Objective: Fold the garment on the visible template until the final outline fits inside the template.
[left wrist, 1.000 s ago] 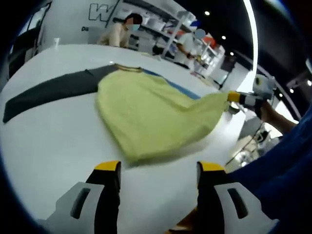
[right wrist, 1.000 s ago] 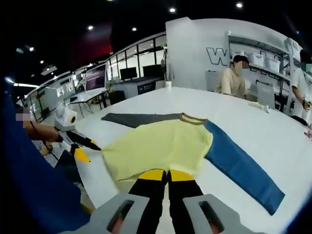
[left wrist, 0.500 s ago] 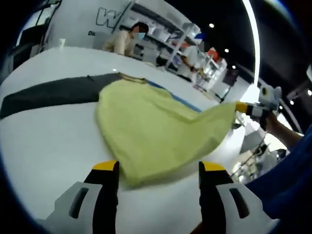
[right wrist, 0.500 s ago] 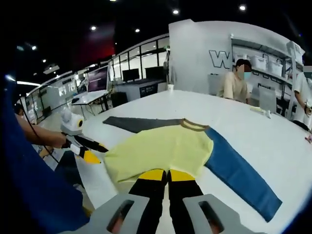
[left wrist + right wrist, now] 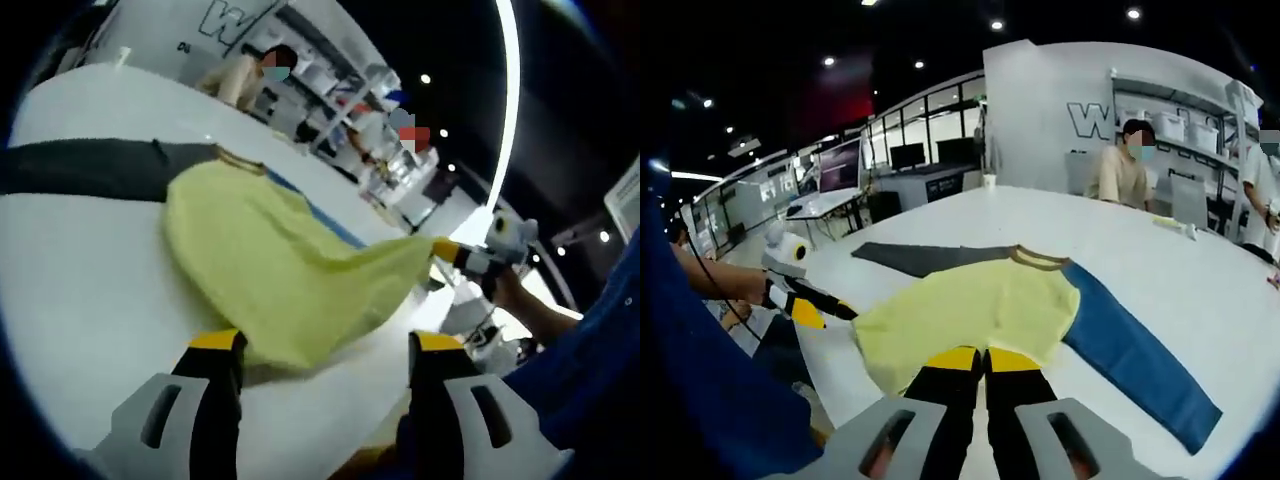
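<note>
The white tabletop [image 5: 1160, 255] carries the garment [image 5: 980, 300], a yellow-bodied top whose collar points away from the person. Its long axis runs sleeve to sleeve: the dark grey sleeve [image 5: 925, 258] stretches off one side of the collar, the blue sleeve [image 5: 1135, 350] off the other. Both hem corners, on the near side of the collar, are what the fold turns on. The right claw [image 5: 986, 358] is pressed together on the hem corner by the blue sleeve, apparently pinching cloth. The left claw [image 5: 325, 342] stands spread, with the hem edge in front of its tips; in the right gripper view its tips seem just beside the other corner, contact unclear.
</note>
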Demonstrator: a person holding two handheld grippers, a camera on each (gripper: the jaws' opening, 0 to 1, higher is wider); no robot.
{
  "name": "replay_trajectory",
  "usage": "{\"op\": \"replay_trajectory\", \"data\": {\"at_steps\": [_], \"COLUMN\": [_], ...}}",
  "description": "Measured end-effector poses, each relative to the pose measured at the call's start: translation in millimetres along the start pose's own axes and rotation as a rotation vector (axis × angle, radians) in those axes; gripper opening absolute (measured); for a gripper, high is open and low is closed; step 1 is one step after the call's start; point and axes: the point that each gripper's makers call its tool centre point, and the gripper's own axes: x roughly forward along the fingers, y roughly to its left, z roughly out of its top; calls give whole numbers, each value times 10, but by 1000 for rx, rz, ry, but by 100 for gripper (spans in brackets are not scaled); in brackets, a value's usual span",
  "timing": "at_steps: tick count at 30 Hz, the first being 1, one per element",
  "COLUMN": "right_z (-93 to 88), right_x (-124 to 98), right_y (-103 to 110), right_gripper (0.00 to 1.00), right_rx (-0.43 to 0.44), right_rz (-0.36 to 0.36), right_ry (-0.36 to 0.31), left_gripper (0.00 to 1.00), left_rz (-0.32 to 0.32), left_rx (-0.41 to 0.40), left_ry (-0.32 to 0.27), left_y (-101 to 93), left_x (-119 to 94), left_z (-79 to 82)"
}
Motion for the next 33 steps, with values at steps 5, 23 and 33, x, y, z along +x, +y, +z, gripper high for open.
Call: {"op": "replay_trajectory", "data": {"at_steps": [5, 23, 33], "right_z": [3, 87, 90], "right_x": [9, -3, -22], "right_y": [7, -40, -56], "right_gripper": [0, 0, 0], "right_rx": [3, -13, -13], "right_rz": [2, -2, -7], "right_ry": [-2, -4, -3], "left_gripper": [61, 66, 68], "left_rz": [-12, 107, 25], "left_rx": [-25, 42, -54], "left_ry": [-69, 72, 12], "left_y": [-9, 367, 261], "left_x": [-86, 41, 268], "left_z": [254, -228, -154]}}
